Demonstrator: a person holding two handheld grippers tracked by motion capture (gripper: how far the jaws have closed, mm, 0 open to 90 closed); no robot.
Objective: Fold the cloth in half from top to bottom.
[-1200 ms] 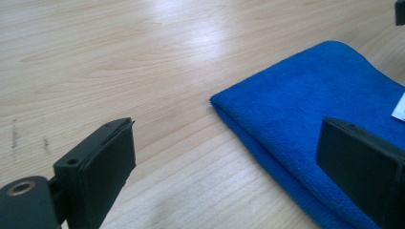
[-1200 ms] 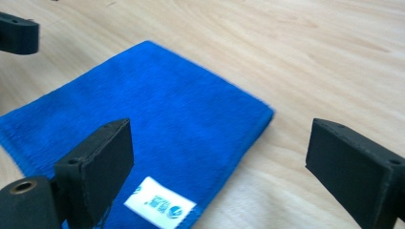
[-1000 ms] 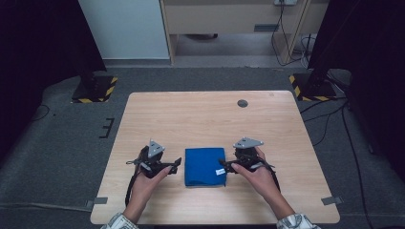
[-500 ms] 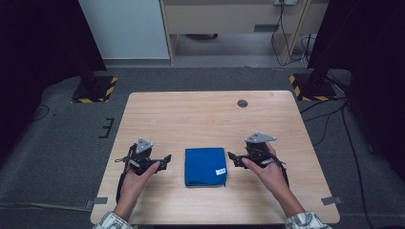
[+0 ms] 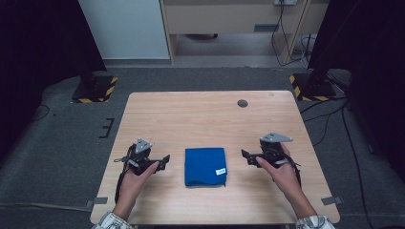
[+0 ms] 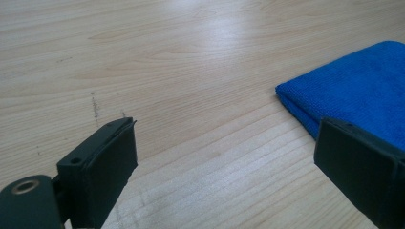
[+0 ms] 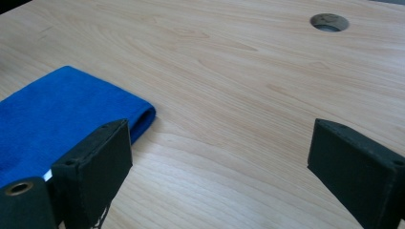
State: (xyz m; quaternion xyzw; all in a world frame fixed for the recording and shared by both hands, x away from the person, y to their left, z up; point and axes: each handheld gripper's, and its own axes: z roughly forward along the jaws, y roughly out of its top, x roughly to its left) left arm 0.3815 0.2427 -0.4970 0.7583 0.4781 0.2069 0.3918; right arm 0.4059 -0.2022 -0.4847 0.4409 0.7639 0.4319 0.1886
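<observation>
Nearest the person, on the front half of the desk (image 5: 200,119), a folded blue cloth (image 5: 205,166) lies flat and squared up, a small white tag (image 5: 221,171) at its near right corner. The left tool (image 5: 165,159) sits just to the cloth's left, jaws spread wide and holding nothing; in the left gripper view the cloth's folded corner (image 6: 291,93) lies ahead and to the right, close to the right-hand jaw. The right tool (image 5: 246,156) sits on the other side, also wide open and empty, a little farther from the cloth than the left one. In the right gripper view the cloth's rounded fold (image 7: 143,114) lies to the left, beside the left-hand jaw. So the cloth lies between the two tools, each pointing inward at it, the left hand the nearer. Its slightly longer side appears to run from near to far. Farther back, a round cable hole (image 5: 242,103) marks the bare wood.
</observation>
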